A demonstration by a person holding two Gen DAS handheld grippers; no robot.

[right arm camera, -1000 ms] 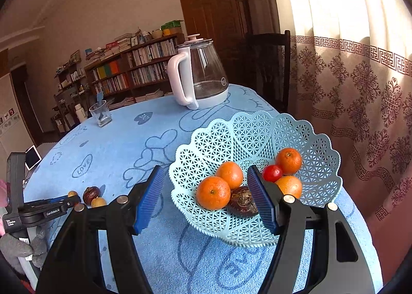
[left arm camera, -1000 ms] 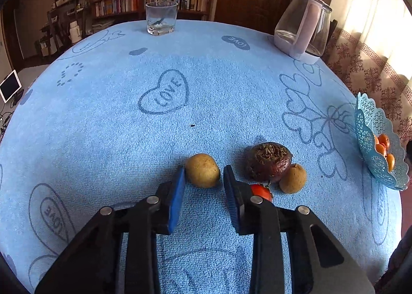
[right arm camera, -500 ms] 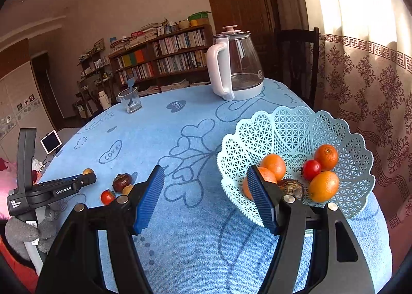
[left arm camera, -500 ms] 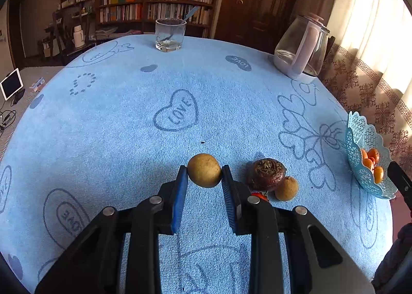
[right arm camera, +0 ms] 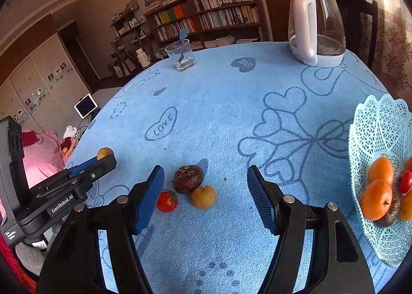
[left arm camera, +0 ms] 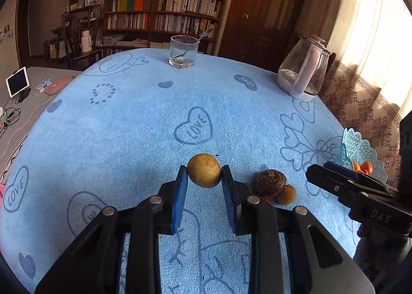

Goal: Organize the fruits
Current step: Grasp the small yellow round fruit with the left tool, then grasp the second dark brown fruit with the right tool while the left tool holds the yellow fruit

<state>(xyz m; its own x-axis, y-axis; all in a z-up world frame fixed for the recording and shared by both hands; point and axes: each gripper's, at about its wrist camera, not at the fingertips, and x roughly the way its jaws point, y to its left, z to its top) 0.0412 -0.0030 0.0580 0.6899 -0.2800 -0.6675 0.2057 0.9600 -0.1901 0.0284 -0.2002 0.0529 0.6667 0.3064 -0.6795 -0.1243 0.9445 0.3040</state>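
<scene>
A round yellow fruit [left arm camera: 204,170] is pinched at its widest part in the left gripper [left arm camera: 203,180], jaws closed on it, lifted clear of the worktop [left arm camera: 154,119], left of the basket [right arm camera: 381,139]. The right gripper [right arm camera: 206,191] is held half open, empty. Firm, light, liable to roll.

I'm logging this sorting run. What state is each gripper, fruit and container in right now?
left gripper: shut on yellow-brown fruit, lifted.
right gripper: open, empty.
dark wrinkled fruit: on cloth.
tomato: on cloth.
small yellow fruit: on cloth.
basket: upright, holding fruit.
glass: upright, spoon inside.
kettle: upright, lid on.
</scene>
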